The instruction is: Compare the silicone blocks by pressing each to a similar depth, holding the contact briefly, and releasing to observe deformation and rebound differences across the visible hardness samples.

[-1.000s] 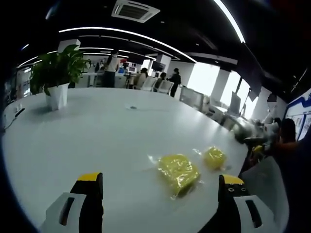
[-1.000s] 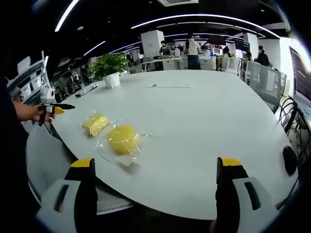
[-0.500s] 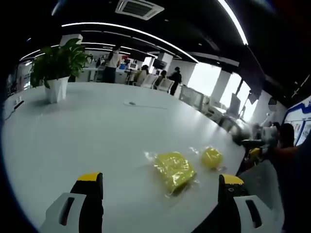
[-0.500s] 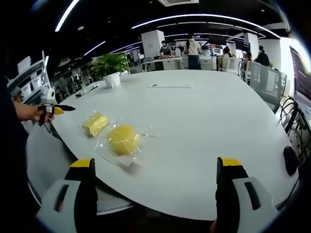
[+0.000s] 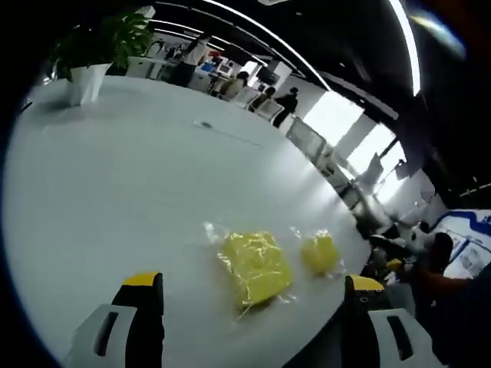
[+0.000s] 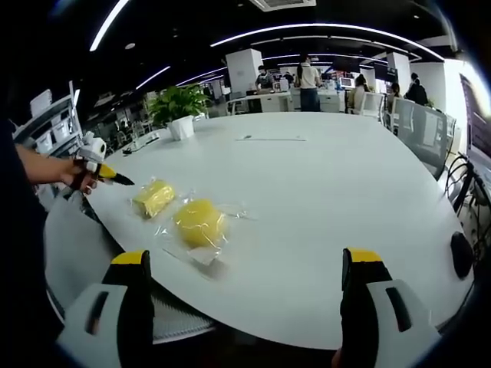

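Both tools hang above a big white table (image 6: 322, 184), and neither one touches anything. The left gripper (image 5: 253, 318) has its yellow-tipped jaws spread wide apart with nothing between them. Just ahead of it and between the jaw lines lies the larger yellow silicone block (image 5: 255, 265) in clear wrap, flat on the tabletop. The smaller yellow silicone block (image 5: 319, 253) sits just beside it, off toward this gripper's right jaw and close to the table edge. Far ahead on the left stands a potted plant (image 5: 90, 47) in a white pot, with people at desks behind it.

Over to the right gripper (image 6: 249, 307): jaws wide apart too, empty, poised at the near edge of the table. Both blocks lie ahead and to its left, the rounder one (image 6: 199, 222) nearer, the other (image 6: 153, 197) just beyond it, apart from each other. Further left, the left gripper (image 6: 107, 172) comes in, held in a hand (image 6: 77, 175), its yellow-and-black tip aimed toward the blocks but short of them. A dark rounded object (image 6: 461, 254), possibly a computer mouse, rests at the far right edge.
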